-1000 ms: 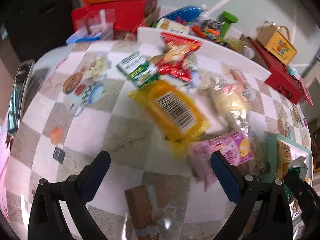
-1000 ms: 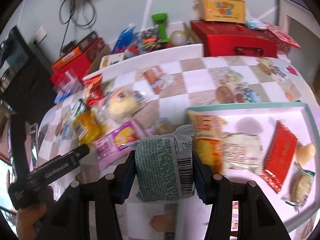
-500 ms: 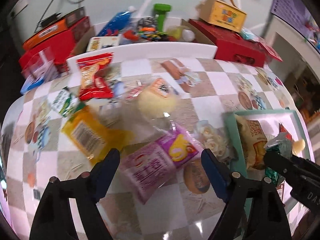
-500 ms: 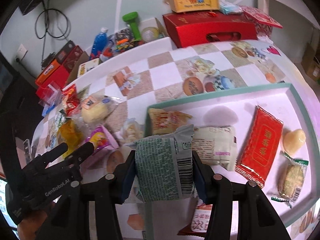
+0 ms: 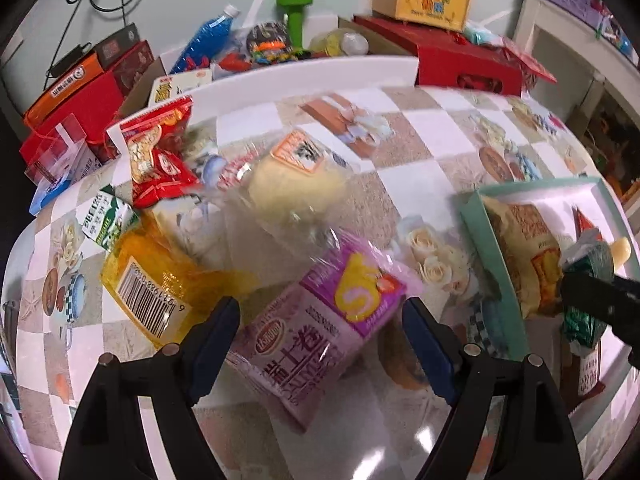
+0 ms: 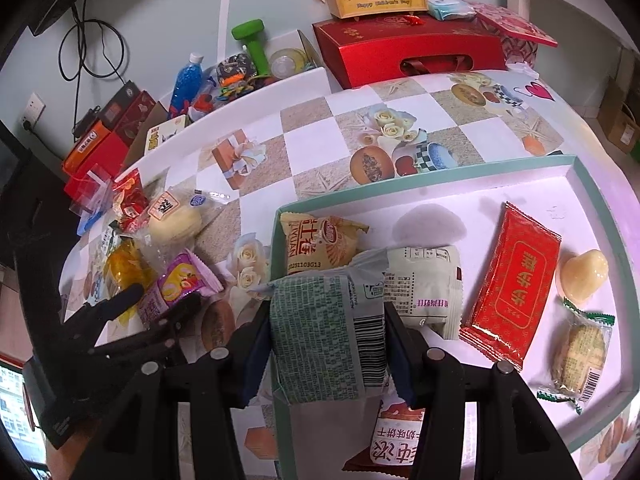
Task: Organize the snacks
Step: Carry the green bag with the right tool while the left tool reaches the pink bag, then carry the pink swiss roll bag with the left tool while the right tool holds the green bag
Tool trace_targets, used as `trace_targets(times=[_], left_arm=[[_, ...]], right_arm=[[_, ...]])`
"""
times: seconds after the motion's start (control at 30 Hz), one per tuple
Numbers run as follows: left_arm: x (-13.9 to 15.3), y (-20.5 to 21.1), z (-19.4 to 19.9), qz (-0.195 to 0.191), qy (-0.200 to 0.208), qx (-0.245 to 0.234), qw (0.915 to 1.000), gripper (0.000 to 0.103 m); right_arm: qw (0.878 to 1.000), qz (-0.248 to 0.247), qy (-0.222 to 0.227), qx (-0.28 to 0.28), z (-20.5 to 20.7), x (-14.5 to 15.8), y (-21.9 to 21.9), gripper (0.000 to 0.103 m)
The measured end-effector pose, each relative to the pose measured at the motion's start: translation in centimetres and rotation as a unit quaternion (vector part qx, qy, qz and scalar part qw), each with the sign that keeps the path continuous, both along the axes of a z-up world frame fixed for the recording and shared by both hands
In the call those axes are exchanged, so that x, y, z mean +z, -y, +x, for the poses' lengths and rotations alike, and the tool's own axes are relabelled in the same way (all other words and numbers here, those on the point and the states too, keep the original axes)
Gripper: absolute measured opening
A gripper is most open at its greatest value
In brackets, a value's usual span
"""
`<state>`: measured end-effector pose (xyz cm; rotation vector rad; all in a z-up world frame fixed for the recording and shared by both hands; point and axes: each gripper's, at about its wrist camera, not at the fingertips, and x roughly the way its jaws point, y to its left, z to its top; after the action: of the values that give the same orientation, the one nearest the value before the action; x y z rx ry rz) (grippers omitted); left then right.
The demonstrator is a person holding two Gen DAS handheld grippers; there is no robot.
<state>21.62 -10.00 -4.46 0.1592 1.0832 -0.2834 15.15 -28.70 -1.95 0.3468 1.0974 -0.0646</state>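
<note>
1. Left wrist view. Left gripper (image 5: 320,320) jaws wide apart, nothing held; the purple snack pack (image 5: 320,336) lies on the table between the fingers, not yet pinched. Loose on the checkered table (image 5: 416,128): yellow barcode pack (image 5: 160,288) at 9 o'clock of the purple one, clear-wrapped bun (image 5: 296,184) at 12, red pack (image 5: 156,156) and green-white pack (image 5: 108,220) at 10–11. Judged: at least five items left to move. Motion blur softens the labels. Tray (image 5: 476,220) at 3 o'clock is cut off by the frame edge.

2. Right wrist view. Right gripper (image 6: 326,340) jaws closed on the green printed pack (image 6: 320,336), held over the tray's (image 6: 440,188) near-left corner; not released. Already in the tray: orange pack (image 6: 316,244), white pack (image 6: 424,284), red flat pack (image 6: 512,284), pale heart-shaped sweet (image 6: 584,276), clear-wrapped cake (image 6: 580,356). A further packet at 6 o'clock is mostly hidden under the held pack.
</note>
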Motion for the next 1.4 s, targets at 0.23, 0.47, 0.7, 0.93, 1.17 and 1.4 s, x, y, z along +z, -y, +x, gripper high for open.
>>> trace_targets(times=[0.23,0.47,0.7,0.93,1.17,1.4], left_arm=[[0.2,0.7,-0.4,-0.034,-0.036,-0.016,0.9986,0.063],[-1.2,1.5,0.0,-0.018,-0.049,-0.007,0.9986,0.049],[-0.9,1.8,0.0,-0.016,-0.041,0.006,0.9990,0.040],[2.9,1.3,-1.0,-0.046,-0.003,0.003,0.9989,0.040],[7.4,1.0,-2.4,-0.076,0.051,0.002,0.9958,0.040],[10.1,2.4,-3.9,-0.107,0.080,-0.016,0.9909,0.040]], right_arm=[[1.000,-0.002,-0.005,-0.003,0.0,-0.2,0.2,0.055],[1.000,-0.002,-0.009,-0.005,0.0,-0.4,0.3,0.055],[1.000,-0.002,-0.010,-0.004,0.0,-0.5,0.3,0.055],[1.000,-0.002,0.010,-0.010,-0.4,0.9,0.6,0.055],[0.999,-0.004,0.035,-0.024,-1.1,2.7,1.4,0.055],[0.997,-0.007,0.045,-0.062,-2.2,3.6,4.5,0.055]])
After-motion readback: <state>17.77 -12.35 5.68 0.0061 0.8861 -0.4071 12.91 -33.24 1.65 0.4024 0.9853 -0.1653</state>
